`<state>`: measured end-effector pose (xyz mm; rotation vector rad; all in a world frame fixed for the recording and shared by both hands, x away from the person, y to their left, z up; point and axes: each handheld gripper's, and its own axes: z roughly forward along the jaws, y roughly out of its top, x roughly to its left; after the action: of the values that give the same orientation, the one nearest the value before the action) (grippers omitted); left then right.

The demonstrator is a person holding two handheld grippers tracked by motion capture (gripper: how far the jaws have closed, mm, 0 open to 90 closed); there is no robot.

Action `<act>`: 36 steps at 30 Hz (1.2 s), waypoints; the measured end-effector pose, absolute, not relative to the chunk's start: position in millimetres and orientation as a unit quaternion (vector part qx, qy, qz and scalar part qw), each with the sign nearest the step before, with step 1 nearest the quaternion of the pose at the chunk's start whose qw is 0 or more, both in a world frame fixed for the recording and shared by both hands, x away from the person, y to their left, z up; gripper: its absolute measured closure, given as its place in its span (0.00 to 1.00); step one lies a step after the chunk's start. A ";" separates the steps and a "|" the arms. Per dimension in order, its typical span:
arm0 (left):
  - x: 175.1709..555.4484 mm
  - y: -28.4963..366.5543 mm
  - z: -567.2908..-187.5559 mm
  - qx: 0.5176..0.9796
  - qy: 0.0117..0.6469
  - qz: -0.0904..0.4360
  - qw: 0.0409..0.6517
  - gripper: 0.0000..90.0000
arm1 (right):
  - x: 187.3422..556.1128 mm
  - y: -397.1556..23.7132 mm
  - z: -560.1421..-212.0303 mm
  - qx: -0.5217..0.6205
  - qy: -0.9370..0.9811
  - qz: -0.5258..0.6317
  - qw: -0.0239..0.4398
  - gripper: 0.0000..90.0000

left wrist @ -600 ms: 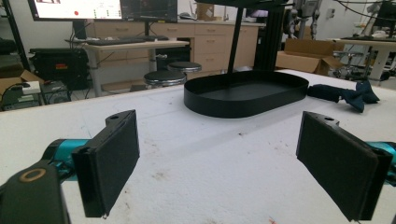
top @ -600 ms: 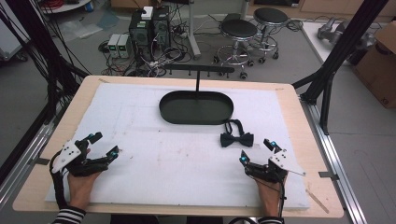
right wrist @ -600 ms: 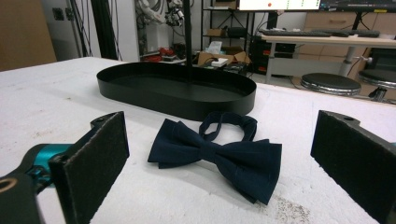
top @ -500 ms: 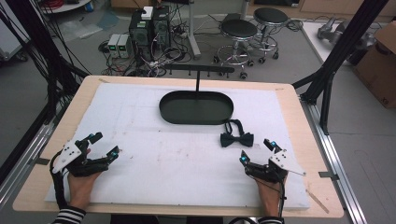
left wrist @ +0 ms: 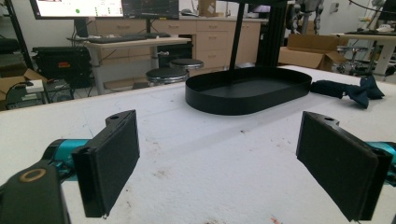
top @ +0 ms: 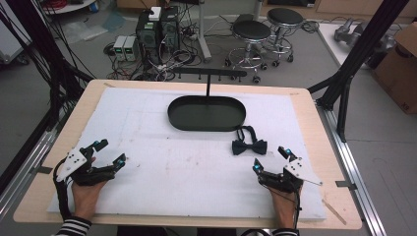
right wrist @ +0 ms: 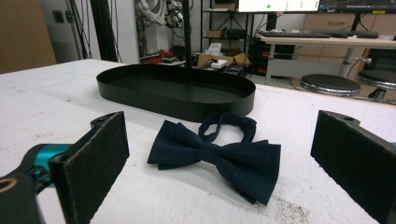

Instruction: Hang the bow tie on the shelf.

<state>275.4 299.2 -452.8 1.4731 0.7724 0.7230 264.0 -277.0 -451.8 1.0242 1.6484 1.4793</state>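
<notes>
A dark navy bow tie (top: 249, 146) with its looped strap lies flat on the white mat, just in front of the black oval tray (top: 206, 114). My right gripper (top: 271, 159) rests on the mat a short way in front of the bow tie, jaws wide open and empty. In the right gripper view the bow tie (right wrist: 219, 154) lies straight ahead between the two black pads (right wrist: 91, 163), apart from them. My left gripper (top: 110, 151) rests at the near left of the mat, open and empty. Its own view looks across bare mat toward the tray (left wrist: 247, 91) and the bow tie (left wrist: 352, 89).
A thin black post rises from the tray's far side to a peg rail (top: 209, 73). The white mat (top: 162, 162) covers most of the wooden table (top: 314, 132). Stools, cables and computer boxes stand on the floor beyond the far edge.
</notes>
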 end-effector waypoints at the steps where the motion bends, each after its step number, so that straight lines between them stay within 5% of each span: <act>1: 275.5 299.4 -452.8 0.639 0.336 0.313 0.617 0.15 | 264.2 -277.6 -451.8 0.395 0.634 0.570 0.343 0.04; 15: 275.6 299.8 -452.7 0.640 0.338 0.313 0.615 0.15 | 265.4 -272.2 -450.9 0.390 0.648 0.550 0.354 0.03; 36: 276.3 299.2 -452.4 0.641 0.340 0.314 0.612 0.15 | 311.7 -283.2 -402.1 0.405 0.714 0.499 0.277 0.04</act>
<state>276.3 299.2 -452.4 1.4788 0.7840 0.7233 311.7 -283.2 -402.1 1.0879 1.9172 1.3411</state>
